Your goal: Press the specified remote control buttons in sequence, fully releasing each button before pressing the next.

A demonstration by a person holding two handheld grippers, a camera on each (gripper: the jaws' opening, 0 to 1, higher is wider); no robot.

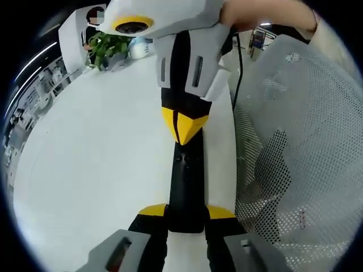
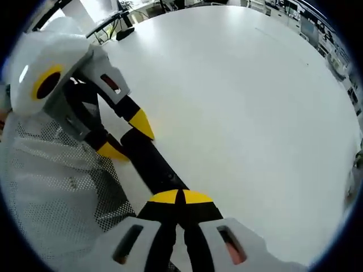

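A slim black remote control [image 1: 186,181] lies lengthwise over the white table [image 1: 102,170]. My left gripper [image 1: 186,212] is shut on its near end, one yellow-tipped jaw on each long side. My right gripper [image 1: 184,124] comes in from the top of the left gripper view, shut, with its joined yellow tips resting on the remote's upper face. In the right gripper view, my right gripper [image 2: 180,197] has its tips together on the remote [image 2: 153,161]. The left gripper [image 2: 126,137] clamps the far end. The buttons under the tips are hidden.
A white perforated mesh chair back [image 1: 295,141] stands right beside the remote, also seen as mesh [image 2: 51,187] in the right gripper view. A potted green plant [image 1: 108,48] sits at the table's far end. A person's hand [image 1: 266,14] holds the right gripper.
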